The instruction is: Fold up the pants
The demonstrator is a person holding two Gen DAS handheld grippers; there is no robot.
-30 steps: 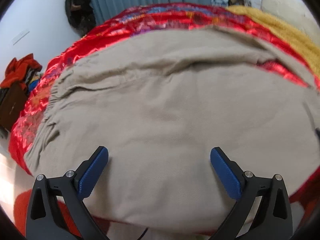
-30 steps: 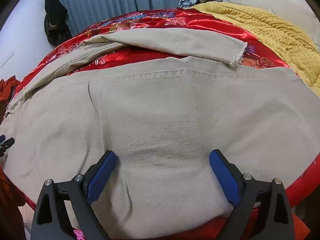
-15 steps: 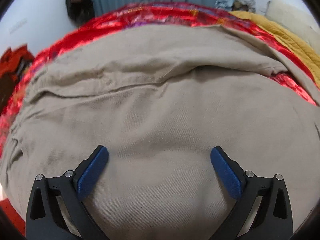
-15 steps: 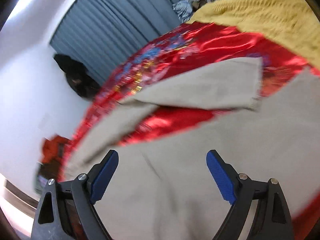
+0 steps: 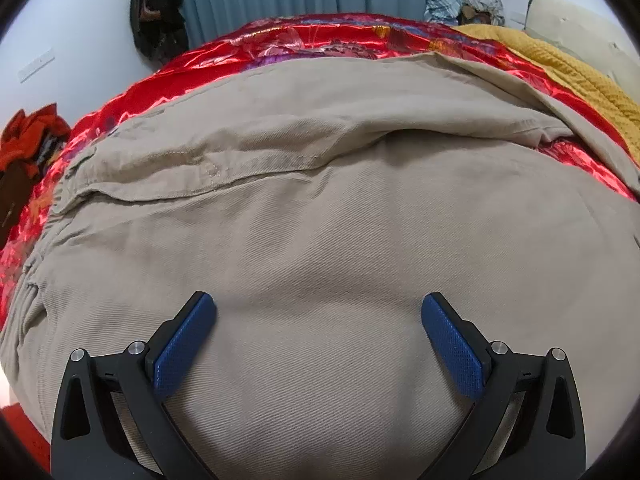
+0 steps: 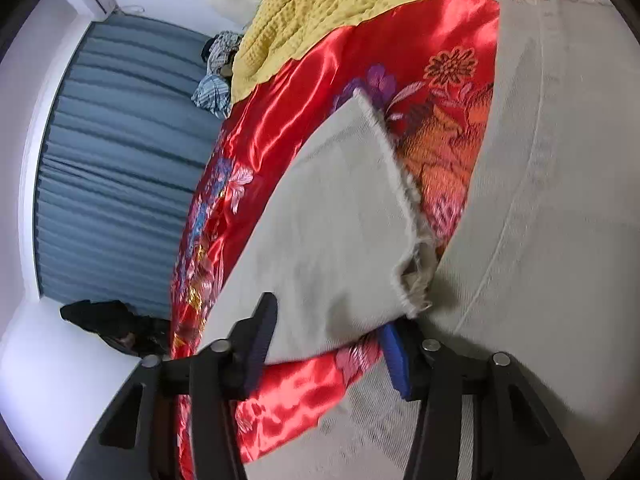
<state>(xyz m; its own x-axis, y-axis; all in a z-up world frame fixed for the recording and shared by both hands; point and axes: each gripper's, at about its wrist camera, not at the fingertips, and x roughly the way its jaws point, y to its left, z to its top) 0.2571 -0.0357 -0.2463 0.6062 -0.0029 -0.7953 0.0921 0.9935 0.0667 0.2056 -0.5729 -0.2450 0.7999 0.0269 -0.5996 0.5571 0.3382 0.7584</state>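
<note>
While spread across red satin bedcover (image 5: 280,46), beige pants (image 5: 340,208) fill space directly ahead of and beneath left tool (image 5: 319,330); tool wide open, blue pads (image 5: 182,346) just over the fabric, gripping nothing. Seen from right wrist: right tool (image 6: 328,340) tilted, jaws apart around frayed hem (image 6: 404,200) of one pant leg (image 6: 320,240), cloth lying between the pads, not pinched. Yellow blanket (image 6: 360,4) beyond, curtain (image 6: 120,140) behind.
</note>
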